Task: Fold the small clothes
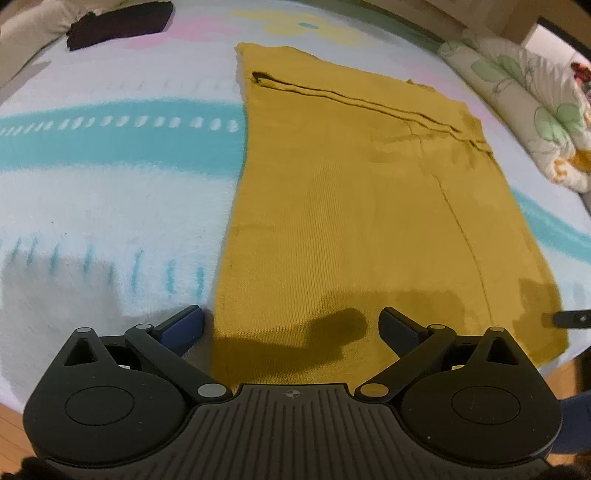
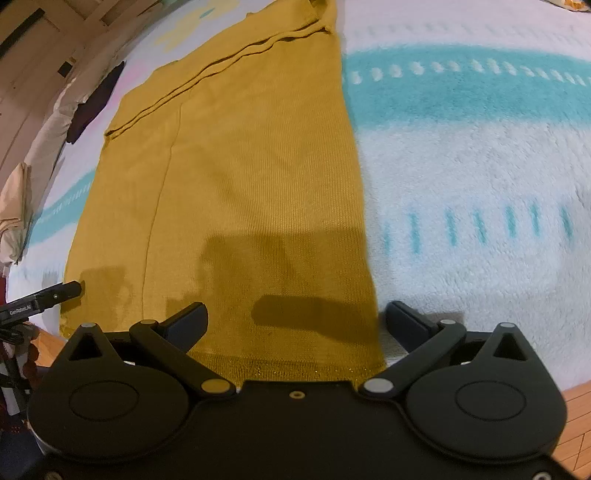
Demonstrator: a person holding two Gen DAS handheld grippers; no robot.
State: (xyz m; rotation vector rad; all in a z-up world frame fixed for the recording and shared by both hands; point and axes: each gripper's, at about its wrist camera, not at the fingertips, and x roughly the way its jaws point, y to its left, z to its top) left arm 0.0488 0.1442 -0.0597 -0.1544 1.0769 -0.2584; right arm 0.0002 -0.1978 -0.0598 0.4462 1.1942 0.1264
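Garment (image 1: pixel 351 206): 1 mustard-yellow knit piece, spread flat and lengthwise on a fleecy blanket (image 1: pixel 110 206), running away from both tongs. Near hem lies just ahead of and beneath the fingertips of both tools; far end reaches toward the far side of the blanket. A double ridge of folded edge crosses the cloth diagonally in its far half, and 1 long seam line runs down its length.

Left gripper (image 1: pixel 291 326): jaws wide apart, holding nothing. Its left finger (image 1: pixel 184 326) sits over the white blanket just beside the garment's left edge; its right finger (image 1: pixel 400 330) sits over the yellow knit. Shadow of the tool falls on the hem between them.

Right gripper (image 2: pixel 297 321): jaws wide apart, holding nothing. Its left finger (image 2: pixel 186 323) sits over the yellow knit; its right finger (image 2: pixel 410 323) sits over the blanket just past the garment's right edge. The tip of the other tool shows at the far left of this view, at the garment's near left corner.

Blanket: white pile with turquoise bands and dashes, pink and yellow patches at the far end.

Dark clothing (image 1: pixel 118 24): 1 dark bundle, far ahead and left of the left tool, well apart from the garment.

Floral quilt (image 1: pixel 535 114): bunched, ahead and right of the left tool, beside the blanket's edge.
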